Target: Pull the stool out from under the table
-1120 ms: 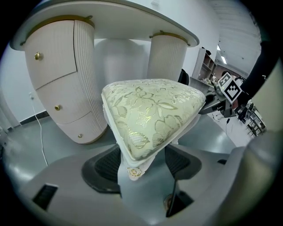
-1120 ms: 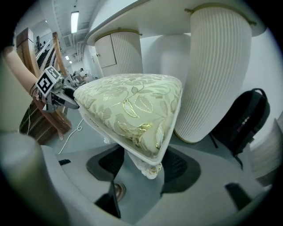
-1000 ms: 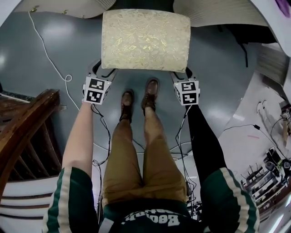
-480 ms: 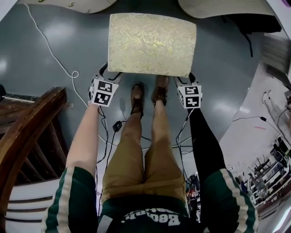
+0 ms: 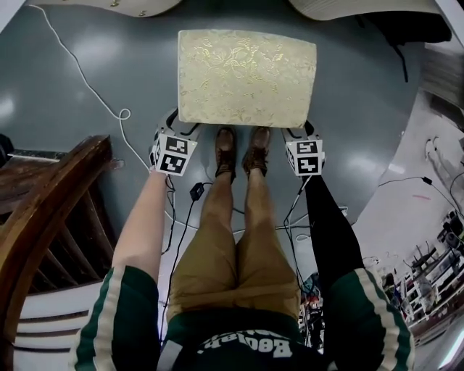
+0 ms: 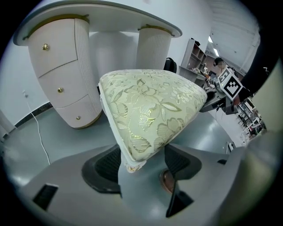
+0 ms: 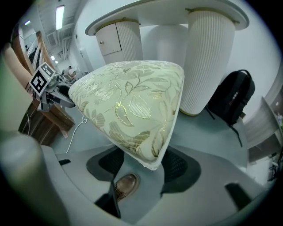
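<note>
The stool point(image 5: 246, 76) has a cream cushion with a gold leaf pattern and stands on the grey floor, out from the white table point(image 5: 109, 6) at the top edge. My left gripper point(image 5: 181, 123) is shut on its near left corner, and my right gripper point(image 5: 299, 130) on its near right corner. In the left gripper view the cushion corner point(image 6: 132, 154) sits wedged between the dark pads of the left gripper point(image 6: 141, 161). The right gripper view shows the other corner point(image 7: 152, 161) pinched the same way by the right gripper point(image 7: 143, 165). The stool's legs are hidden.
The table's ribbed pedestals point(image 7: 208, 62) and drawer unit point(image 6: 62, 75) stand behind the stool. A dark wooden chair point(image 5: 51, 210) is at my left. A white cable point(image 5: 94, 94) and black cables point(image 5: 192, 196) lie on the floor. A black backpack point(image 7: 232, 101) leans by the right pedestal. The person's shoes point(image 5: 239, 148) are just behind the stool.
The stool has come away from the table toward the person, with both grippers still on its near corners. The feet have stepped back with it.
</note>
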